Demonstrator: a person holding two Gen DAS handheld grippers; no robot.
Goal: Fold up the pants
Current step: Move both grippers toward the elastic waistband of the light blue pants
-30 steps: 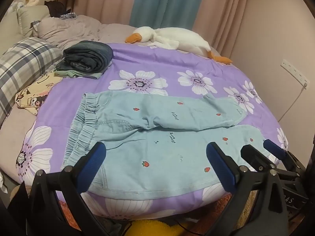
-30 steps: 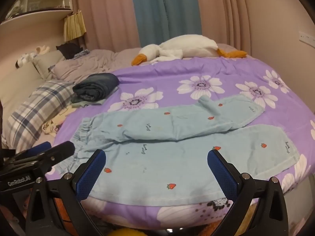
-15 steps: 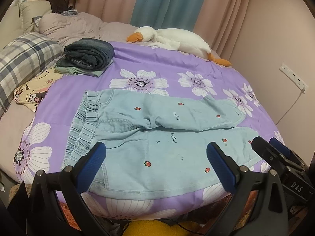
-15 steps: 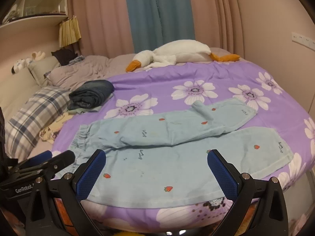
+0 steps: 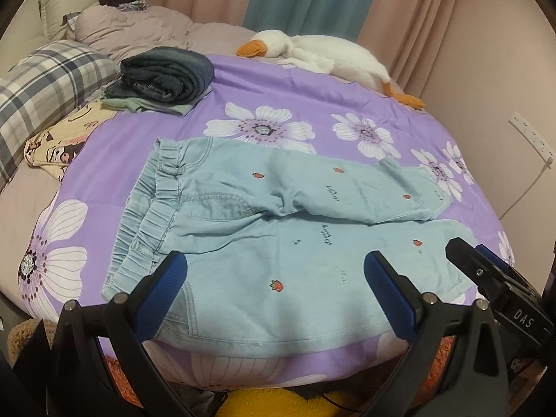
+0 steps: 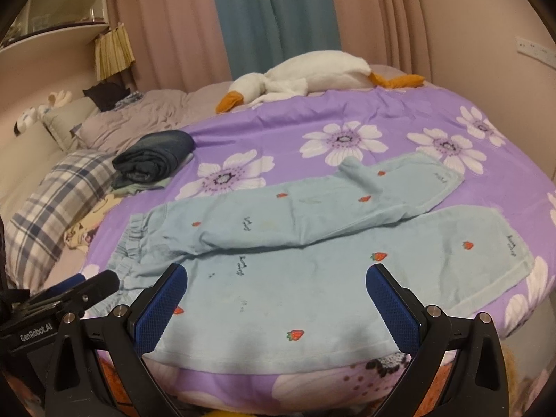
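Light blue pants (image 5: 278, 229) with small strawberry prints lie flat across the purple flowered bedspread (image 5: 312, 104), waistband to the left, legs to the right, the far leg lying slightly over the near one. They also show in the right wrist view (image 6: 312, 243). My left gripper (image 5: 274, 292) is open and empty, above the near edge of the pants by the waist side. My right gripper (image 6: 278, 299) is open and empty, above the near leg. Each gripper shows at the edge of the other's view.
A folded stack of dark jeans and a green garment (image 5: 163, 76) sits at the back left. A white goose plush (image 5: 319, 55) lies at the far edge. A plaid pillow (image 5: 45, 83) and a cartoon-print cloth (image 5: 59, 139) lie left. Walls and curtains surround the bed.
Both grippers have shifted slightly; the left view has drawn a little closer to the pants. The pants have not moved and both grippers stay open.
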